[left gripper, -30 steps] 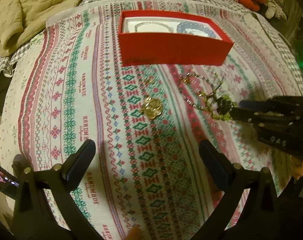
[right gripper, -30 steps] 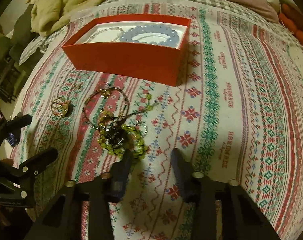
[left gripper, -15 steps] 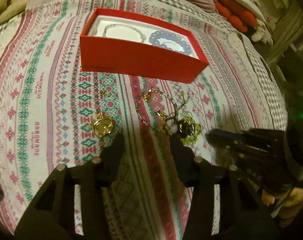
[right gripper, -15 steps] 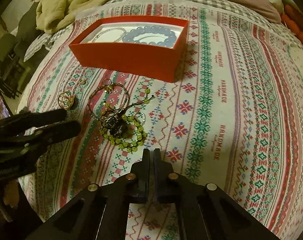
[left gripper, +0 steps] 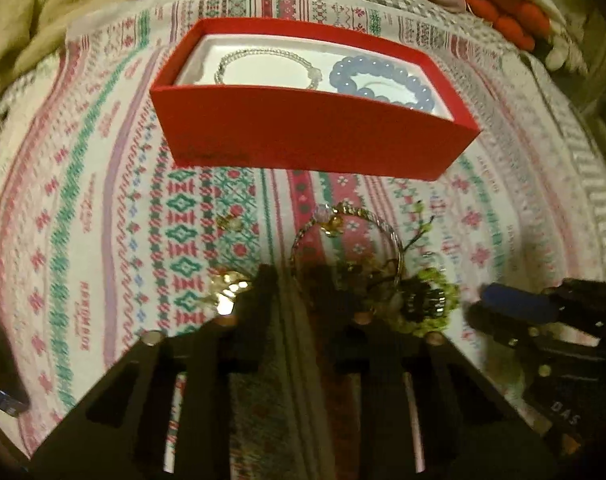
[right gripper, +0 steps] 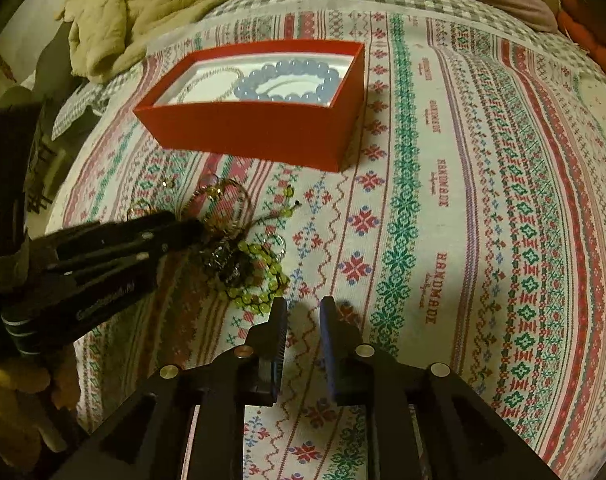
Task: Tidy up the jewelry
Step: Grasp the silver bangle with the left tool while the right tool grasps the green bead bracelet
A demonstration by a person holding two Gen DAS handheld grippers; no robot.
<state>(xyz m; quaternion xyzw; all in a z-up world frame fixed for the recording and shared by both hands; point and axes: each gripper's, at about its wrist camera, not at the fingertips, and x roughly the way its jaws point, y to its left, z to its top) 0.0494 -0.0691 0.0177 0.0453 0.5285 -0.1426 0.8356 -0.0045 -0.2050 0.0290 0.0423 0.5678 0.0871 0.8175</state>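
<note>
1. Keep the right hand-held gripper [right gripper: 303,312], just eased slightly apart and empty, parked at 5 o'clock of the tangle on the bed.
2. Check the left hand-held gripper [left gripper: 293,280], just narrowed at the gold bangle's [left gripper: 347,240] near rim; cannot tell whether pinched.
3. Lift slowly: green bead bracelet [left gripper: 427,304] at 2 o'clock, likely snagged.
4. Carry toward 12 o'clock, over the red box [left gripper: 303,136] wall.
</note>
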